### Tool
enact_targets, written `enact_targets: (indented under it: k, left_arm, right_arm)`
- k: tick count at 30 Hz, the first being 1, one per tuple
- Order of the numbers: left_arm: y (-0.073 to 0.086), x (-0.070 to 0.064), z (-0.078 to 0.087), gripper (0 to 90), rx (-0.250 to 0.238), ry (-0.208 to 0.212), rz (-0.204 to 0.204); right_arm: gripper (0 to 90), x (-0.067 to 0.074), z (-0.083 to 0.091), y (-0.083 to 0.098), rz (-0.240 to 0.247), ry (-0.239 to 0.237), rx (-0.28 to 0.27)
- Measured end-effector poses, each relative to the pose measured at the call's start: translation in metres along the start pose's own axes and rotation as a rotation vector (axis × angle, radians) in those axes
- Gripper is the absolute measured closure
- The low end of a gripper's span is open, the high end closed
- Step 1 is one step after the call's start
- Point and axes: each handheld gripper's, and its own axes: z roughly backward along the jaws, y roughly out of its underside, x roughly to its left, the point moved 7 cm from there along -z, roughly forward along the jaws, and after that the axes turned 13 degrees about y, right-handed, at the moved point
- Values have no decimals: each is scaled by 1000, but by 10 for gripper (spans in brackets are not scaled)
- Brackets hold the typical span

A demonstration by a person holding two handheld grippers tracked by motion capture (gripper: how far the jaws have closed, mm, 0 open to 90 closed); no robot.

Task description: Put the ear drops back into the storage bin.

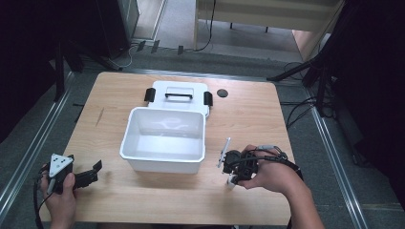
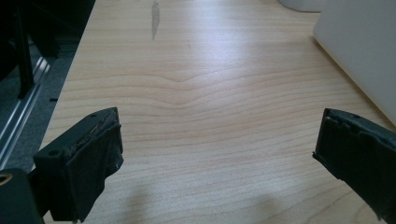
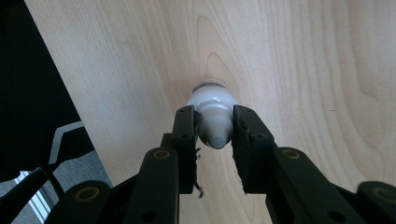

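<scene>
A small white bottle stands upright on the wooden table, near its front right part. My right gripper points straight down and is shut on the bottle's narrow cap. From above, the bottle peeks out just under the right gripper, with a hand wrapped around it. My left gripper rests at the front left of the table, open, with only bare wood between its fingers. In the left gripper view the left gripper has its jaws spread wide.
An open white bin stands mid-table; its wall is to the right of the left gripper. The bin's lid, with a black handle and latches, lies behind it. A small black disc lies at the back right.
</scene>
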Motion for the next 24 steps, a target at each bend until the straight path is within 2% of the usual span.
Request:
enact_targets:
  k: [12, 24]
  left_arm:
    - [-2, -1, 1, 14, -22, -5, -13]
    - [-1, -1, 1, 14, -18, -6, -14]
  right_arm:
    - [723, -27, 43, -12, 26, 41, -42]
    - [722, -48, 83, -39, 53, 87, -80]
